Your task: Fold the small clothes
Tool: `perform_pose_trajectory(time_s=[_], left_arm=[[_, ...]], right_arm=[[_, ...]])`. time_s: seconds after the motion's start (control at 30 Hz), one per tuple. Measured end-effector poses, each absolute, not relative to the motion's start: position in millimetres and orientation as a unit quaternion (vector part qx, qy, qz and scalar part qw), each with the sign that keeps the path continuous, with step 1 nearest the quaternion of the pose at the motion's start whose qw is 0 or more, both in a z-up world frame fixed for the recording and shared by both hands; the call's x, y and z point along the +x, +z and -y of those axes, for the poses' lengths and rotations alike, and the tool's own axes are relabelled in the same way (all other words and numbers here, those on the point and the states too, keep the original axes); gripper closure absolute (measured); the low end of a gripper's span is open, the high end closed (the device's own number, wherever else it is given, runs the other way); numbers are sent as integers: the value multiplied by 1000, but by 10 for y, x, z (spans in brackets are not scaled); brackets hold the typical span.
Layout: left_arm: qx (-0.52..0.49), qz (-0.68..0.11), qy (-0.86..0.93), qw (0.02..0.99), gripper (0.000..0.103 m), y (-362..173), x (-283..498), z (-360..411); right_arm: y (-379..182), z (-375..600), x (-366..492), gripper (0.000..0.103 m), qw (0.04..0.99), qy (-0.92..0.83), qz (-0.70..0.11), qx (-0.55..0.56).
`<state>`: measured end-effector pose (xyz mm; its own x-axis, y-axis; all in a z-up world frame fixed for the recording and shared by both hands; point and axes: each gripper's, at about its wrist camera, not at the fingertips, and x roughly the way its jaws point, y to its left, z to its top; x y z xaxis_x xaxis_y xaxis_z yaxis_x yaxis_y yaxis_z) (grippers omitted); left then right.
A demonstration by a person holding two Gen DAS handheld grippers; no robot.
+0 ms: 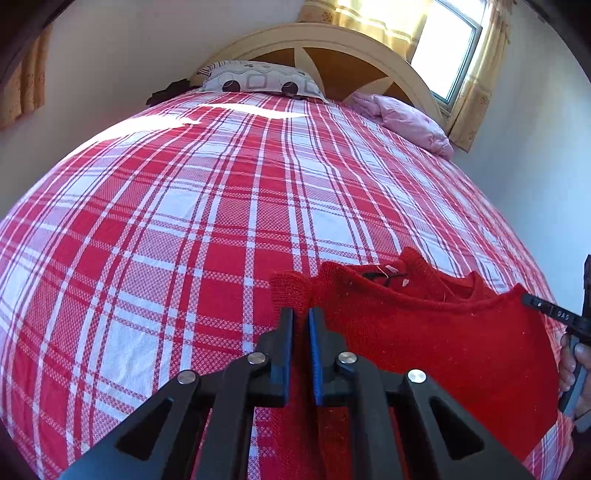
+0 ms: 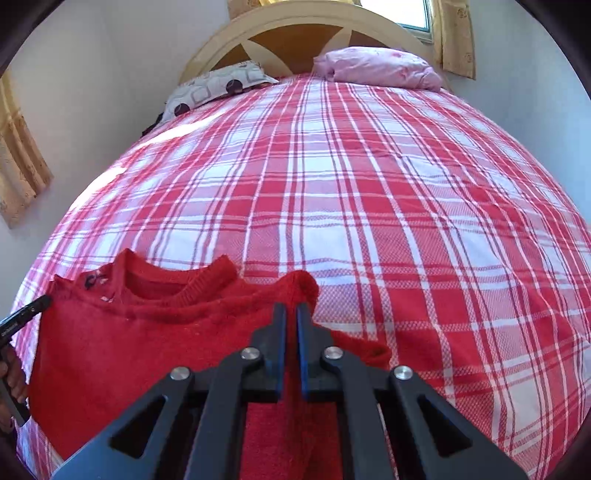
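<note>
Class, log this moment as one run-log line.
left gripper: shut on sweater | right gripper: shut on sweater | sweater: held over bed | fold: not done

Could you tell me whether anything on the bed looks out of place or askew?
Nothing looks damaged or spilled. The pink bedding near the headboard is crumpled rather than flat, and dark cloth pokes out beside the patterned pillow.

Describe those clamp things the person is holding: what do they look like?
Each gripper, left and right, is matte black plastic with two flat fingers lined in blue pads, linked by angular arms with triangular cutouts and round silver pivot bolts. Small white lettering marks one finger's side. No cables are visible.
</note>
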<state>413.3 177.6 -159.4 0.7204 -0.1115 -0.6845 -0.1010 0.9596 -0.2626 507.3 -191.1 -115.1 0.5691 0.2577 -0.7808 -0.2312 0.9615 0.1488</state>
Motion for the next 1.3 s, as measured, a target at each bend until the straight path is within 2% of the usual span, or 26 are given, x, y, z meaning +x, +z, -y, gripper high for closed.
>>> perform_pose_trajectory(time_s=[0.17, 0.23, 0.27, 0.3, 0.33, 0.37, 0.53, 0.6, 0.63, 0.67, 0.8, 0.97, 1.0, 1.07, 1.3], left_arm=[[-109, -404, 7, 908, 93, -1795, 4221, -1667], [-97, -392, 12, 915, 92, -1766, 4176, -1638], [-96, -392, 12, 915, 88, -1741, 4158, -1639], [-95, -397, 20, 913, 87, -1711, 4138, -1650], [-95, -396, 28, 913, 86, -1667, 4098, -1669], [-94, -392, 35, 915, 86, -1614, 4038, -1685], [-83, -366, 17, 927, 86, -1400, 3561, -1588], [-73, -367, 3, 927, 70, -1420, 3380, -1481], [-59, -370, 6, 927, 45, -1464, 3292, -1401], [-50, -371, 10, 927, 29, -1508, 3226, -1340], [-23, -379, 13, 925, 29, -1710, 3092, -1159], [-39, -406, 13, 913, 28, -1884, 3132, -1180], [-44, -410, 12, 911, 27, -1891, 3143, -1196], [-53, -418, 24, 907, 17, -1910, 3157, -1230], [-58, -422, 27, 905, 17, -1866, 2991, -1237]], right_arm=[[-1362, 1916, 5174, 95, 874, 117, -472, 5], [-1456, 1909, 5177, 93, 871, 111, -479, -11], [-1414, 1922, 5152, 86, 875, 110, -471, -13], [-1359, 1954, 5123, 74, 879, 110, -464, -6], [-1318, 1985, 5098, 61, 880, 113, -461, 1], [-1234, 2044, 5031, 44, 884, 119, -452, 13], [-922, 2048, 4563, 43, 898, 135, -419, -2], [-873, 1966, 4240, 43, 891, 166, -422, -13], [-883, 1903, 4116, 44, 888, 180, -422, -24], [-899, 1863, 4024, 44, 886, 189, -422, -33], [-1111, 1732, 3673, 45, 874, 202, -438, -60], [-1293, 1753, 3582, 45, 879, 176, -437, -79], [-1323, 1763, 3592, 45, 880, 172, -436, -79], [-1361, 1787, 3614, 43, 880, 162, -439, -76], [-1296, 1793, 3517, 42, 888, 144, -432, -68]])
